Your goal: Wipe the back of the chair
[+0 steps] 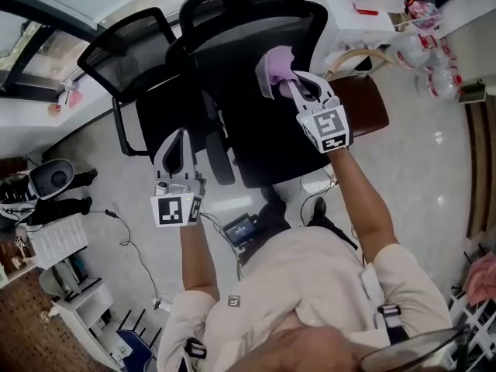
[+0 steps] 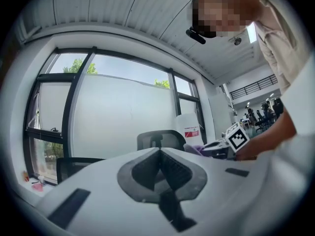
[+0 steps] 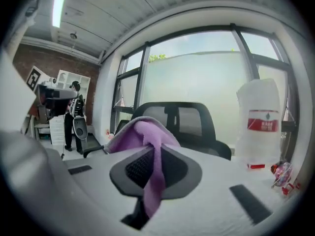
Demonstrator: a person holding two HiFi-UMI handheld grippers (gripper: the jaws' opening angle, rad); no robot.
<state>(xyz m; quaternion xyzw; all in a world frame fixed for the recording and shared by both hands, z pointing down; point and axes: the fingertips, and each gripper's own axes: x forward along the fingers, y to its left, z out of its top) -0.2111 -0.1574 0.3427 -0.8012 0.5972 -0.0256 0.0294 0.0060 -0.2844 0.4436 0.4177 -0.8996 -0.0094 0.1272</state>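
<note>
Jaws of right gripper (image 1: pixel 301 86) pinch purple cloth (image 1: pixel 273 67) (its tail buried between them); left gripper (image 1: pixel 178 139) jaws pressed together, empty. Chair back (image 1: pixel 246 23) just beyond cloth, contact unclear.

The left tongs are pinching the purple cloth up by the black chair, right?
Not quite. The right tongs are pinching the purple cloth, as the right gripper view shows; the left tongs are shut on nothing. The cloth is up by the black chair, yes.
</note>
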